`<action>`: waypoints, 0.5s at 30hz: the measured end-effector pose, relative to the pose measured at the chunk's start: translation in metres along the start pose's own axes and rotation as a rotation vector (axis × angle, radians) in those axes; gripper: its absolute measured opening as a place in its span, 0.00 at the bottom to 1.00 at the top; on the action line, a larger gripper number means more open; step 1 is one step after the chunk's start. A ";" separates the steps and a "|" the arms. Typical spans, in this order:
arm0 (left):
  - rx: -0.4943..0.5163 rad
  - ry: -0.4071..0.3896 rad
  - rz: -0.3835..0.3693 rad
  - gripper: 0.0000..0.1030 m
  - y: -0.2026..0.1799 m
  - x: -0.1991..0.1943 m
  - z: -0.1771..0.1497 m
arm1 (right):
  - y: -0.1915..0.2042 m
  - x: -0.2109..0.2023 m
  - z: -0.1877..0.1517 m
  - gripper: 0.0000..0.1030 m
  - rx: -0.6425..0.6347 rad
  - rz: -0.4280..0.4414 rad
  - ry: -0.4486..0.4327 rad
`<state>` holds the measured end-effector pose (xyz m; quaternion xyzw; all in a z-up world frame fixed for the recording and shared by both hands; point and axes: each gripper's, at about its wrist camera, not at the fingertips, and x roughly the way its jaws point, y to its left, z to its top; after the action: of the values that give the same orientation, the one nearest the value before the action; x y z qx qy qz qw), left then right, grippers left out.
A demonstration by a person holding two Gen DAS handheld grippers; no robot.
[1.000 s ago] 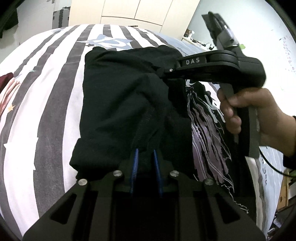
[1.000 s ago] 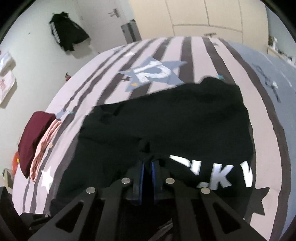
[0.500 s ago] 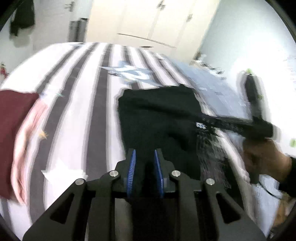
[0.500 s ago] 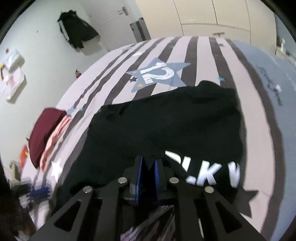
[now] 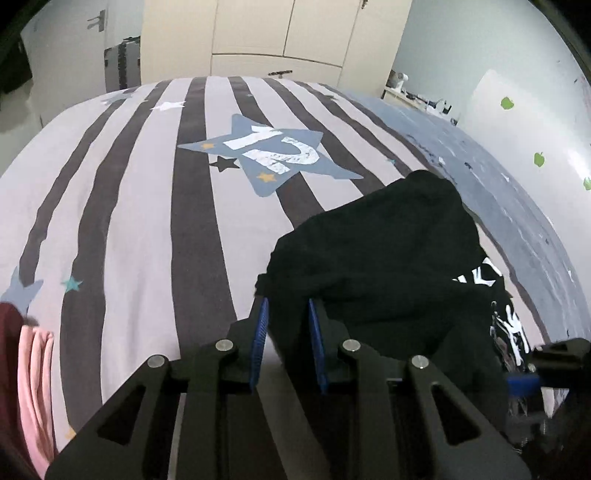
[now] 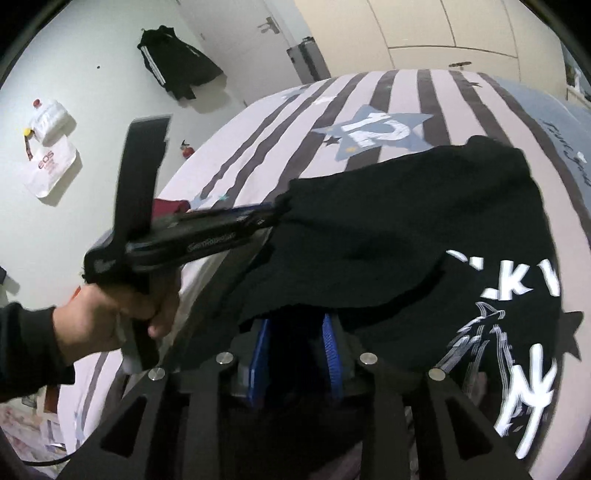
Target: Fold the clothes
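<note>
A black T-shirt with white print [image 5: 388, 266] [image 6: 406, 221] lies partly folded on the striped bed. My left gripper [image 5: 287, 303] is shut on the shirt's left edge. In the right wrist view that left gripper [image 6: 272, 218] holds the edge lifted off the bed, with a hand [image 6: 110, 317] on its grip. My right gripper [image 6: 295, 320] is opening, its blue pads [image 6: 330, 350] standing apart while black cloth drapes loosely over the tips. The right gripper's body [image 5: 554, 350] shows at the lower right of the left wrist view.
The bed cover [image 5: 129, 221] has grey and pale stripes and a blue star [image 5: 266, 155]. Folded maroon and pink clothes [image 5: 29, 369] lie at the bed's left edge. A suitcase [image 5: 122, 66] and wardrobe [image 5: 280, 33] stand beyond. A dark jacket [image 6: 177, 70] hangs on the wall.
My left gripper has swung left, drawing the shirt's edge with it. The right gripper's pads, pinched on cloth before, now stand apart, and it has drawn back slightly.
</note>
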<state>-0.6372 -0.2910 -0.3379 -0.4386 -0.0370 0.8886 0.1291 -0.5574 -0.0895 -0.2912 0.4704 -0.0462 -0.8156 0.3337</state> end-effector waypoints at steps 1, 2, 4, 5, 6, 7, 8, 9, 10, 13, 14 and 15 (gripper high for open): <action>0.001 0.003 0.002 0.18 0.000 0.002 0.002 | 0.002 0.002 -0.001 0.26 -0.003 0.000 0.002; 0.004 0.007 0.004 0.18 0.000 0.005 0.003 | 0.003 0.004 -0.002 0.26 -0.005 0.000 0.004; 0.016 0.002 0.012 0.18 -0.002 0.006 0.006 | 0.006 0.007 -0.005 0.26 -0.011 -0.002 0.008; 0.016 -0.002 0.015 0.18 -0.003 0.006 0.008 | 0.006 0.006 -0.007 0.26 -0.014 -0.018 0.010; 0.012 -0.009 0.017 0.18 -0.002 0.005 0.010 | 0.003 0.002 -0.010 0.26 -0.003 -0.026 0.003; 0.010 -0.013 0.021 0.18 -0.001 0.006 0.013 | -0.001 -0.002 -0.012 0.26 0.018 -0.027 -0.001; 0.010 -0.014 0.029 0.18 0.001 0.008 0.016 | -0.004 -0.006 -0.015 0.26 0.033 -0.032 -0.003; 0.007 -0.015 0.039 0.18 0.003 0.010 0.020 | -0.007 -0.010 -0.019 0.26 0.047 -0.036 -0.006; -0.005 -0.016 0.046 0.18 0.005 0.014 0.024 | -0.008 -0.013 -0.022 0.26 0.054 -0.032 -0.006; -0.033 -0.017 0.049 0.18 0.009 0.019 0.035 | -0.003 -0.017 -0.028 0.27 0.043 -0.010 0.004; -0.040 -0.024 0.043 0.18 0.009 0.016 0.037 | 0.002 -0.015 -0.028 0.31 0.028 -0.005 0.009; -0.050 -0.034 0.035 0.18 0.009 0.013 0.038 | 0.006 -0.013 -0.028 0.33 0.014 -0.001 0.012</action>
<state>-0.6768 -0.2944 -0.3264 -0.4272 -0.0534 0.8968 0.1018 -0.5275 -0.0796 -0.2945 0.4779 -0.0497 -0.8125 0.3300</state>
